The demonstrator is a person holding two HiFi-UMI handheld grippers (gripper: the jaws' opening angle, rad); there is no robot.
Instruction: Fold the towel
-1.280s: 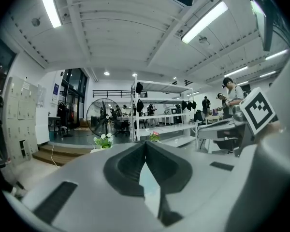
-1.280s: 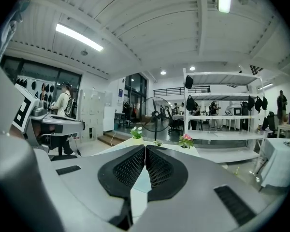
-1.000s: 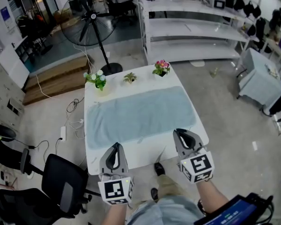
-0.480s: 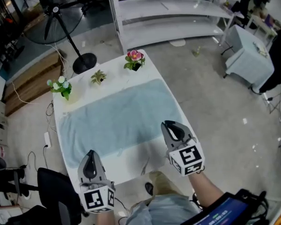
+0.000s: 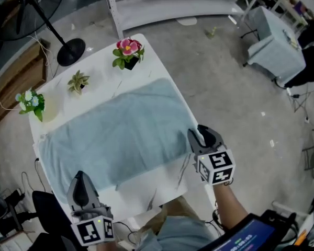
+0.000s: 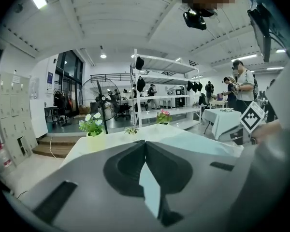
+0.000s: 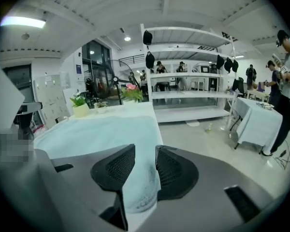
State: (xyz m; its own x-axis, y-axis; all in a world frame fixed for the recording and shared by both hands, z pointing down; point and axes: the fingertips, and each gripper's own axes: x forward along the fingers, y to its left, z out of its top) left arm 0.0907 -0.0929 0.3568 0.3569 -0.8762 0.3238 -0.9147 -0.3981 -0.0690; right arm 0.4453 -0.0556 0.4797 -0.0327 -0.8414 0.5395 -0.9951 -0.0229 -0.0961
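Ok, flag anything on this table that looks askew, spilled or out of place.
Nothing stands out. The towel lies spread flat on the table, and the pink-flowered plant, small green plant and white-flowered plant stand upright along the far edge.

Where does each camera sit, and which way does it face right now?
Head view: on the person's head, looking steeply down at the towel on the table; left gripper, right gripper, right forearm show.
Left gripper view: on that gripper, facing across the table towards shelves; jaws shut, empty.
Right gripper view: on that gripper, facing along the towel; jaws just been opening, towel corner between them.
Shared: all three show the pink flowers.
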